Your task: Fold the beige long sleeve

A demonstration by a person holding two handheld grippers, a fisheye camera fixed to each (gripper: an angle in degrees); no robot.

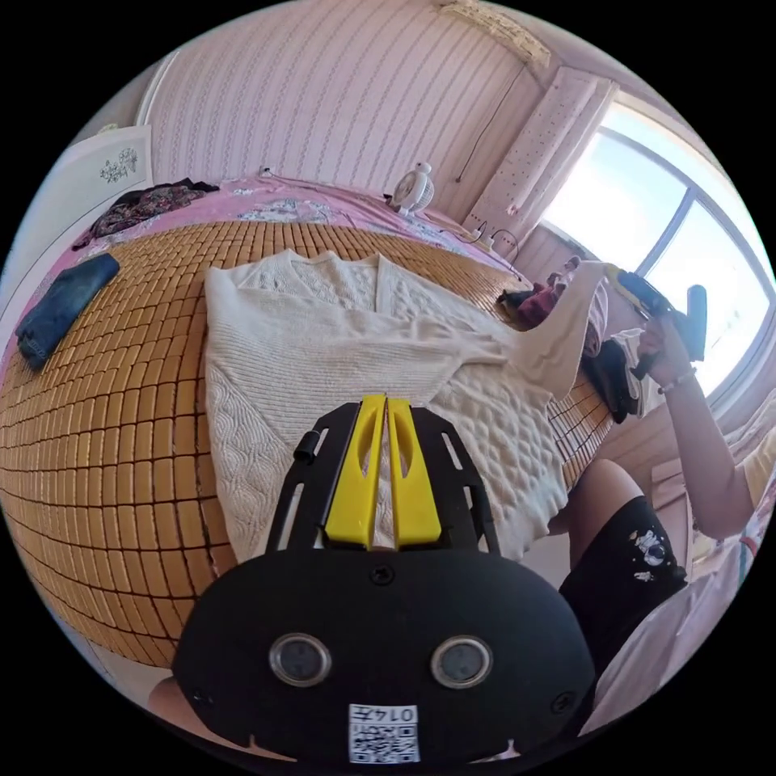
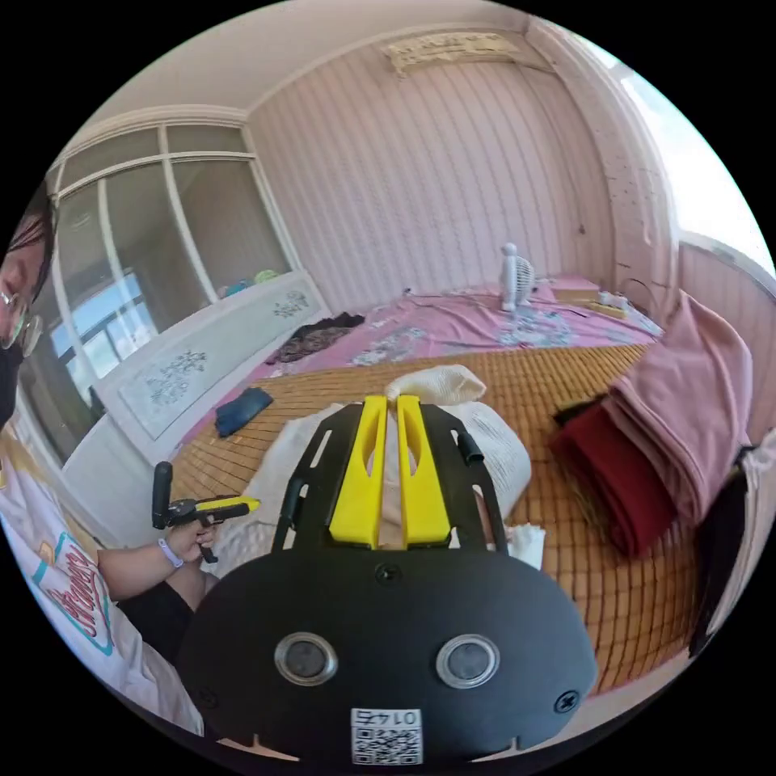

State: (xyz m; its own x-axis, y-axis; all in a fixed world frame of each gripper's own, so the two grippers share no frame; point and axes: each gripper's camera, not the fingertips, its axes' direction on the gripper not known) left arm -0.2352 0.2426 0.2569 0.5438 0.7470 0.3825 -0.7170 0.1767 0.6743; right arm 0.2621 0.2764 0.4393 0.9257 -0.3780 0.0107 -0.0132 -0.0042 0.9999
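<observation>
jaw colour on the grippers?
Yellow, on black frames. Clearest in the left gripper view: left gripper over the cream knit sweater.

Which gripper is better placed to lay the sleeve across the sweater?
Right. The right gripper is shut on the lifted sleeve; the left gripper hovers shut over the sweater.

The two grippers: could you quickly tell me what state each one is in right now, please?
Left gripper: shut, apparently empty, over the beige sweater.
Right gripper: shut on the sweater's sleeve, lifted.
</observation>
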